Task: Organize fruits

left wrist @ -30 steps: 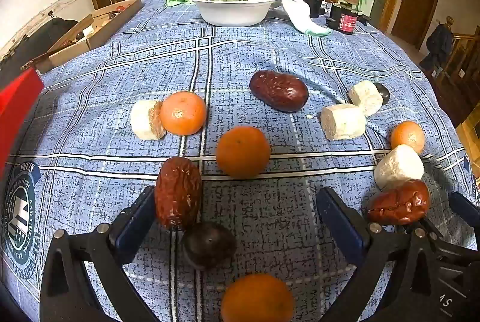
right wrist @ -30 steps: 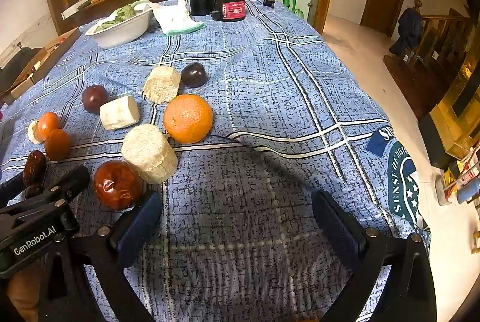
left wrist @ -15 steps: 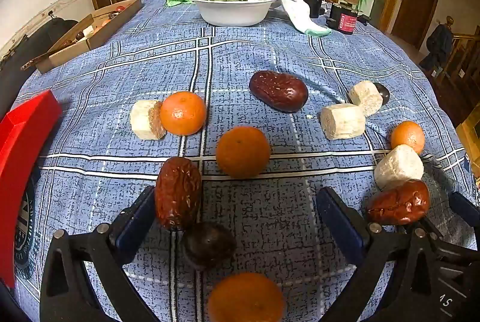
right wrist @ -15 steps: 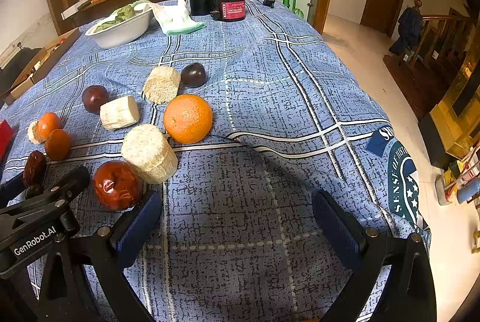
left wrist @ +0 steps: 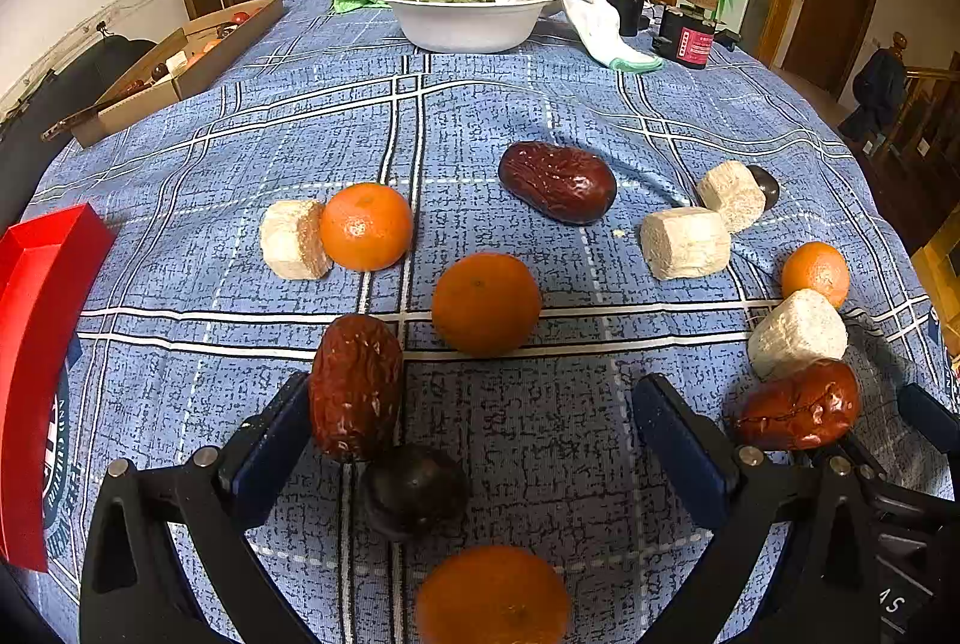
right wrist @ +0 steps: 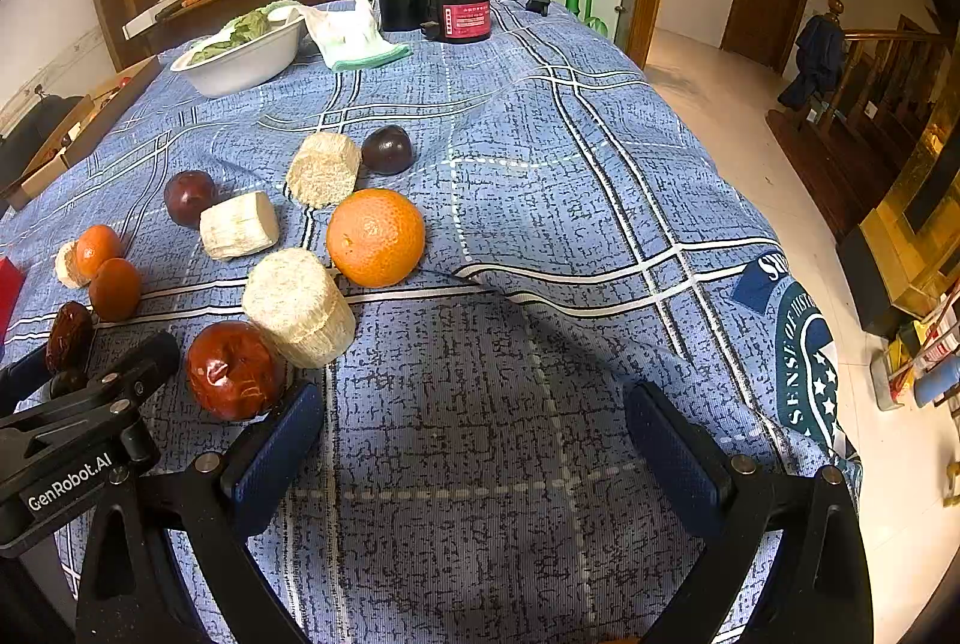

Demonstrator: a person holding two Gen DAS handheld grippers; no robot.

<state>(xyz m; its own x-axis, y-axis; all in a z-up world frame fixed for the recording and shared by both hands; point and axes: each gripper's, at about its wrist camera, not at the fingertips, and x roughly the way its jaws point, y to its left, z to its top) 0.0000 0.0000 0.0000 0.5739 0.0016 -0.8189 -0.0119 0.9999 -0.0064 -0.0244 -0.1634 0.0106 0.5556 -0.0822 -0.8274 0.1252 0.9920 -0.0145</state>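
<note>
Sitting wide open, the left gripper [left wrist: 474,440] has a wrinkly red date [left wrist: 355,386] at 10 o'clock, probably light and squishy, best pinched across its middle.

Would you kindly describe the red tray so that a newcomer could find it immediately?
Start from the blue plaid tablecloth covering the round table, and follow it to its left edge in the left wrist view. The red tray lies there, left of the tangerine; it is the only bright red, straight-walled thing among rounded fruits.
</note>
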